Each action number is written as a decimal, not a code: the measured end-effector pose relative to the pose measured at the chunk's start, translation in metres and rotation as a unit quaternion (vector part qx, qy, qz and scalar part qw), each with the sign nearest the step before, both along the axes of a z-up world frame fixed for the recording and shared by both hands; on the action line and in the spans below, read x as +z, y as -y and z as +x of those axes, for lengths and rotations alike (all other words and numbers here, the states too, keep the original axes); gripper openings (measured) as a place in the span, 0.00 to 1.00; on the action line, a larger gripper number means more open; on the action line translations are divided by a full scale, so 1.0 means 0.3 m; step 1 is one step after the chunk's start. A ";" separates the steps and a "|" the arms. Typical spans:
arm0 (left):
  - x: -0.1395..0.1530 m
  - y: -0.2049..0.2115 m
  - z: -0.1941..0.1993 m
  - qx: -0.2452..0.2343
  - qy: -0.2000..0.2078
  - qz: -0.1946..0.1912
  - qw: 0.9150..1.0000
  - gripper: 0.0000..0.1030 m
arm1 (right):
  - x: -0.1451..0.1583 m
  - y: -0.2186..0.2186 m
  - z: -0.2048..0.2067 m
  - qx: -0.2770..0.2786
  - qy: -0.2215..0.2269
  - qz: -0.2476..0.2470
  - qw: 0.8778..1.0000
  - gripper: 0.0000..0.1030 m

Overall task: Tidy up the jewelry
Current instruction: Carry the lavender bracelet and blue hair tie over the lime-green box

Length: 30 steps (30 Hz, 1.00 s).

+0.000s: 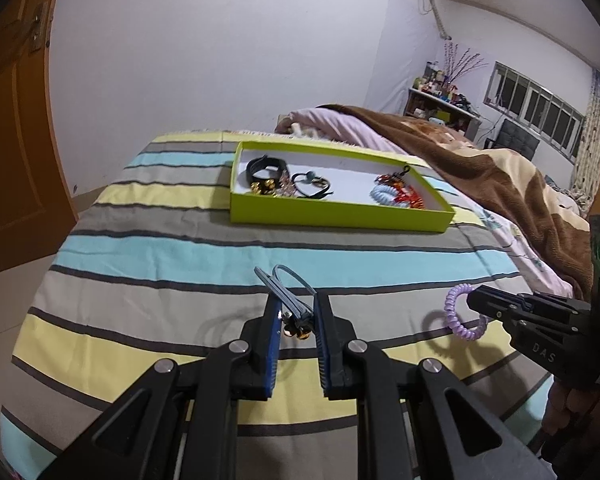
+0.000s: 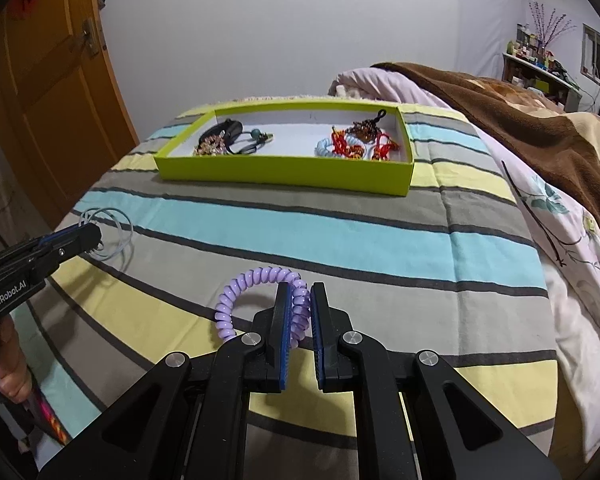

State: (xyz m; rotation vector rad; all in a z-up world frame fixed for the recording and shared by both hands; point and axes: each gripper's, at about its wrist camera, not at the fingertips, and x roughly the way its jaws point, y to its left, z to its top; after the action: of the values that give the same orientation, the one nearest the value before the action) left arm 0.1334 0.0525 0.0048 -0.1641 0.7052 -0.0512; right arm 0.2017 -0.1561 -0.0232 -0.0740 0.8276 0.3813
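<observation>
Striped bedspread (image 2: 340,240) carries the lime-green cardboard tray (image 2: 284,174) straight beyond both claws, its long side running left-right, nearer the right gripper (image 2: 300,300) clamped on the lilac spiral hair tie (image 2: 256,280) than the left gripper (image 1: 296,312) pinching the blue-grey elastic bands (image 1: 288,280).

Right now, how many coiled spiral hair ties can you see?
2. The purple coiled plastic hair tie is pinched in the right gripper above the striped bedspread. A pale blue coiled one lies in the lime-green cardboard tray; clutter may hide more.

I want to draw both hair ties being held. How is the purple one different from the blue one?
The purple spiral hair tie is a thick, curly coil; the blue hair tie is thin, smooth loops. The blue one carries small gold beads; the purple one is plain. The right gripper pinches the purple one, the left gripper the blue one. Both are gripped above the striped blanket, outside the green box.
</observation>
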 end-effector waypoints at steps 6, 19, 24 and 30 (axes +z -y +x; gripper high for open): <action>0.042 0.032 -0.020 -0.014 0.015 0.004 1.000 0.16 | 0.057 0.015 -0.023 0.000 0.020 0.016 1.000 0.09; 0.118 0.082 0.006 -0.036 0.040 0.026 0.998 0.16 | 0.140 0.017 -0.008 0.007 0.048 0.021 0.999 0.09; 0.142 0.101 0.046 -0.047 0.047 0.035 0.997 0.16 | 0.169 0.008 0.037 0.011 0.056 0.022 0.998 0.09; 0.161 0.098 0.118 -0.053 0.051 0.043 0.996 0.16 | 0.193 0.010 0.102 0.010 0.061 0.024 0.998 0.09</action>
State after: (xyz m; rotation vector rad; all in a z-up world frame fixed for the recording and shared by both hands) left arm 0.1689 0.0232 0.0531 -0.0414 0.6128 -0.1292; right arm 0.2325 -0.1590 0.0348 -0.0611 0.6982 0.4110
